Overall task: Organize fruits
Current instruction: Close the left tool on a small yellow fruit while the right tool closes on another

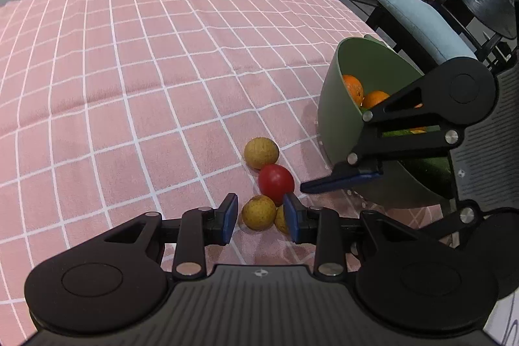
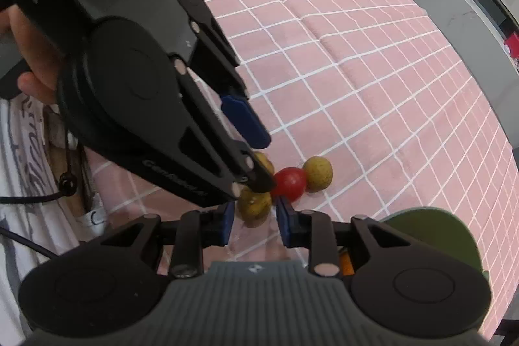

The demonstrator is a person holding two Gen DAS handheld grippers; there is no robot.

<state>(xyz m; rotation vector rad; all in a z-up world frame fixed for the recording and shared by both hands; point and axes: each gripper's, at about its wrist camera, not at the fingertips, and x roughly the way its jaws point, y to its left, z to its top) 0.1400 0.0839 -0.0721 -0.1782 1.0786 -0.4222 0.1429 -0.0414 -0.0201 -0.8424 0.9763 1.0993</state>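
A red round fruit [image 1: 276, 184] lies among three yellow-brown fruits on the pink checked cloth: one behind it [image 1: 261, 152], one in front [image 1: 258, 212] and one half hidden by my finger [image 1: 281, 219]. My left gripper [image 1: 261, 218] is open just above the front fruit. A green bowl [image 1: 337, 106] with oranges [image 1: 353, 88] stands at the right. My right gripper [image 2: 253, 224] is open over the bowl's near side, above a yellow-brown fruit [image 2: 254, 205]. The red fruit [image 2: 289, 184] and a yellow-brown one [image 2: 318, 173] also show there.
The pink checked tablecloth [image 1: 146, 70] stretches far and left. A light blue chair cushion [image 1: 418, 18] stands beyond the table's right edge. The left gripper body [image 2: 146, 106] fills the upper left of the right wrist view. The bowl rim [image 2: 447, 226] shows below right.
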